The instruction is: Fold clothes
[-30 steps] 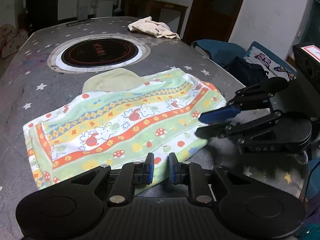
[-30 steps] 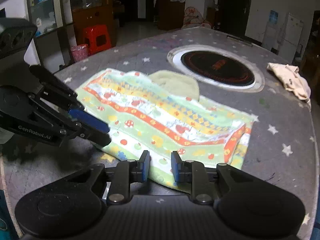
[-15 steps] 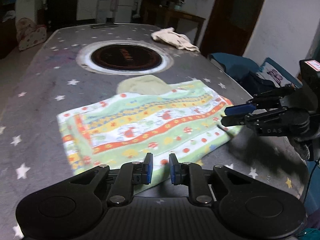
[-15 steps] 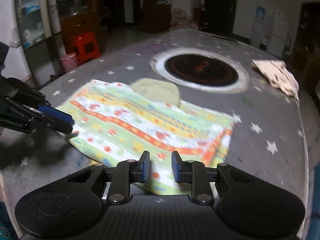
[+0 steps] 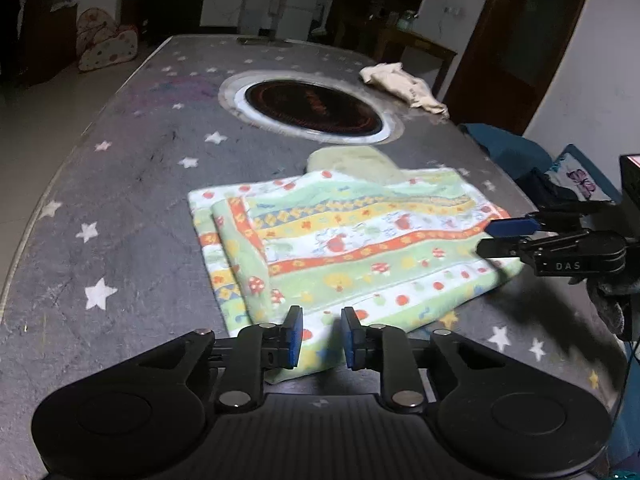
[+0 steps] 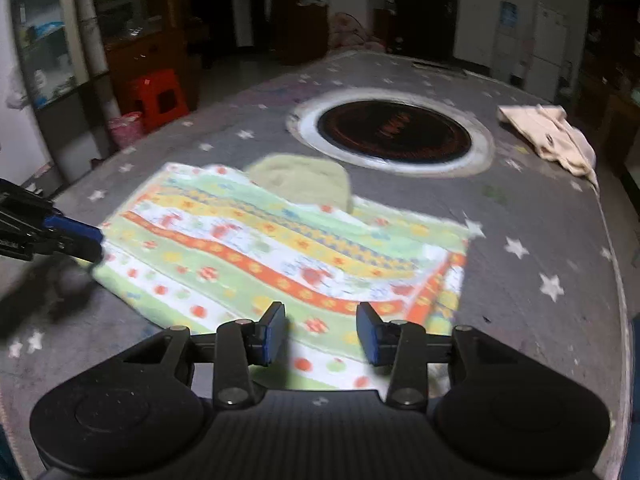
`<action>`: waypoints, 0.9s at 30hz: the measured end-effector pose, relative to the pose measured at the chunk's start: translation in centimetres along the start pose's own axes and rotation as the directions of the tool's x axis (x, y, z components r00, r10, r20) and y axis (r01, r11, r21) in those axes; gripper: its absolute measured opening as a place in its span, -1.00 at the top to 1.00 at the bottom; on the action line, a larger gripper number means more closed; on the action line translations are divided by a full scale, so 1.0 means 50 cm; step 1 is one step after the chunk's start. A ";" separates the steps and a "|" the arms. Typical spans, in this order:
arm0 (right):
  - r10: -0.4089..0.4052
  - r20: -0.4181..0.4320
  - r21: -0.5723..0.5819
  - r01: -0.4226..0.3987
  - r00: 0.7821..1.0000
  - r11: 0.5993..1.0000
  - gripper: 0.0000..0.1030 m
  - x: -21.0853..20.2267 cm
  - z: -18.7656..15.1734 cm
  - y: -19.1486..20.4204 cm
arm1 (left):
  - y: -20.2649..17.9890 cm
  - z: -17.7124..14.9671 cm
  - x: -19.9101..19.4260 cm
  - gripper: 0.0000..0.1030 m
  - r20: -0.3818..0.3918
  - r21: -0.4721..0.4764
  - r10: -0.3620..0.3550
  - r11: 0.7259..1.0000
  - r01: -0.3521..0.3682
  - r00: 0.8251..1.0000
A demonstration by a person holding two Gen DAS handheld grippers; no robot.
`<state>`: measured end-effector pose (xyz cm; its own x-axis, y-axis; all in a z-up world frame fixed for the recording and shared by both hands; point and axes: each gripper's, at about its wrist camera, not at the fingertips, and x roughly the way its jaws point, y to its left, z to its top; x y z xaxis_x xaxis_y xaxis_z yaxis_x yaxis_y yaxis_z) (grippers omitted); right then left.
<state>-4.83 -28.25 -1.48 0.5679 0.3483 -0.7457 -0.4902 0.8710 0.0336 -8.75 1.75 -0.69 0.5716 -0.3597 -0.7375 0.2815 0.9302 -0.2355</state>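
While their jaws open empty, both tongs (image 5: 322, 336) (image 6: 322, 334) tilted over patterned garment (image 5: 352, 248).

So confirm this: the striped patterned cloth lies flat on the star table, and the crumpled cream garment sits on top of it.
Not quite. The cream garment lies apart from the patterned cloth, on the far side of the star table beyond the round cooktop. The right wrist view shows it. The rest holds.

- Towel (image 5: 360, 248): soft printed cloth, matt, nappy.
- Table (image 5: 132, 184): covered in matt grey starred fabric.
- Hob (image 5: 312, 109): glossy dark glass.
- Left gripper (image 5: 321, 338): matt black plastic.
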 end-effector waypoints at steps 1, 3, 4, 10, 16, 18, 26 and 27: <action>0.003 0.005 0.009 -0.003 1.000 1.000 0.22 0.000 -0.003 -0.001 | 0.000 0.000 0.000 0.56 0.000 0.000 0.001 1.000 -0.001 1.000; 0.008 0.019 0.027 -0.009 1.000 1.000 0.16 -0.001 -0.008 -0.003 | -0.001 0.000 -0.005 0.46 0.003 0.002 -0.001 1.000 0.001 1.000; 0.013 0.028 0.026 -0.014 1.000 1.000 0.03 -0.003 -0.008 0.000 | -0.001 0.001 -0.009 0.37 0.006 0.000 -0.005 1.000 0.005 1.000; 0.038 0.068 0.014 -0.039 0.997 0.999 -0.31 -0.003 -0.007 0.024 | 0.004 -0.001 -0.016 0.27 0.016 -0.007 0.015 1.000 -0.015 1.000; 0.035 0.086 0.036 -0.038 0.996 0.999 -0.38 0.012 -0.017 0.028 | -0.004 -0.008 -0.026 0.45 0.037 0.014 0.025 1.000 -0.026 0.999; 0.033 0.087 0.034 -0.037 0.996 0.999 -0.40 0.013 -0.017 0.030 | -0.001 -0.007 -0.032 0.58 0.052 0.006 0.024 1.000 -0.025 0.998; 0.034 0.098 0.030 -0.037 0.995 0.999 -0.68 0.021 -0.021 0.035 | 0.021 -0.012 -0.065 0.86 0.100 -0.011 0.059 0.998 -0.058 0.993; 0.035 0.098 0.029 -0.038 0.995 0.999 -0.70 0.022 -0.021 0.036 | 0.025 -0.012 -0.071 0.86 0.107 -0.015 0.066 0.998 -0.065 0.992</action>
<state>-5.80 -26.68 -2.93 0.6128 0.4110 -0.6750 -0.4920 0.8668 0.0811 -10.87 4.25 1.26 0.6680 -0.3032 -0.6796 0.2320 0.9526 -0.1969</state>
